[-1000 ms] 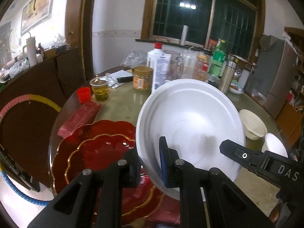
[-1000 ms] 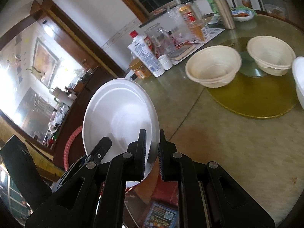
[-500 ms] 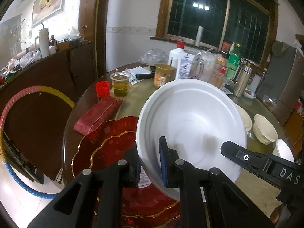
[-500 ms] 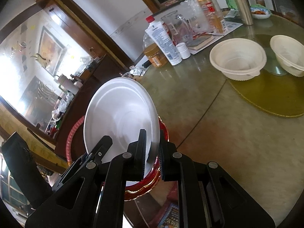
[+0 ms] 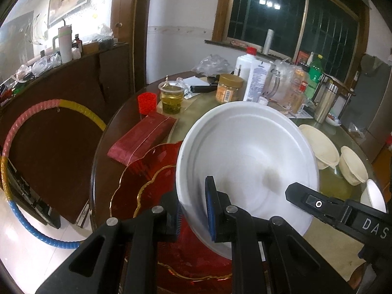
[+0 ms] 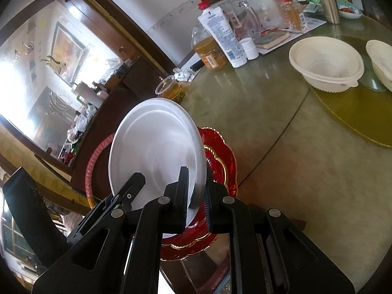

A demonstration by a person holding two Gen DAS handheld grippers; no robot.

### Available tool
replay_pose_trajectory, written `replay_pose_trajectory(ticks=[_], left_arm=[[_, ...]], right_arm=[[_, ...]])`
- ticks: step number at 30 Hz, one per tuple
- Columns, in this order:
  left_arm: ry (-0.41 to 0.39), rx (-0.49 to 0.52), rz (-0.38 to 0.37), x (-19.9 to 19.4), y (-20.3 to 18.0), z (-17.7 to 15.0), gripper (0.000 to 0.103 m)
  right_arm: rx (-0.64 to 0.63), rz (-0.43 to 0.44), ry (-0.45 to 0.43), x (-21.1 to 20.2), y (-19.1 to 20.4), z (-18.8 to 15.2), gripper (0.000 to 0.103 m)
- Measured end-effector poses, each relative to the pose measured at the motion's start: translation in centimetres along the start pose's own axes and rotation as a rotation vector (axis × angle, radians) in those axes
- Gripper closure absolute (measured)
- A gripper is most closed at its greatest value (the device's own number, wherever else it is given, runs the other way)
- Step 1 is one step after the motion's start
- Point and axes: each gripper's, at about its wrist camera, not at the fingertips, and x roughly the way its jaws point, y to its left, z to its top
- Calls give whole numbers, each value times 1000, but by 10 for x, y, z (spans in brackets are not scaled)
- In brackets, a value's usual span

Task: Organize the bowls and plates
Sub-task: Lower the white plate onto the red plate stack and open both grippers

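A large white plate (image 5: 247, 161) hangs tilted above the table, held at its rim from two sides. My left gripper (image 5: 193, 210) is shut on its near left edge. My right gripper (image 6: 197, 196) is shut on the opposite edge of the same white plate (image 6: 156, 149). Under it lie stacked red plates with gold scalloped rims (image 5: 144, 186), at the table's near left edge; they also show as red plates (image 6: 220, 164) in the right wrist view. Cream bowls (image 6: 325, 63) stand farther along the table, seen too as cream bowls (image 5: 321, 149) in the left wrist view.
A red box (image 5: 144, 139), a red cup (image 5: 147, 103), a cup of yellow liquid (image 5: 171, 98), a jar (image 5: 229, 88), bottles (image 5: 254, 78) and a steel flask (image 5: 325, 103) crowd the far table. A hoop (image 5: 14, 137) leans against a dark cabinet left of the table. A yellow mat (image 6: 355, 112) lies under the bowls.
Both grippers have carried the white plate leftward and a little lower, so it now hangs over the red plates, which have come into the right wrist view.
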Motion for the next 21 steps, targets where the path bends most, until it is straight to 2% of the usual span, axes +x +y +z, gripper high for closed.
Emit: replay_pose_trajectory(ticks=[21], left_arm=[[81,-12,53,17,21,-16,87]], right_arm=[[0,8,136,36,-1,-10,92]])
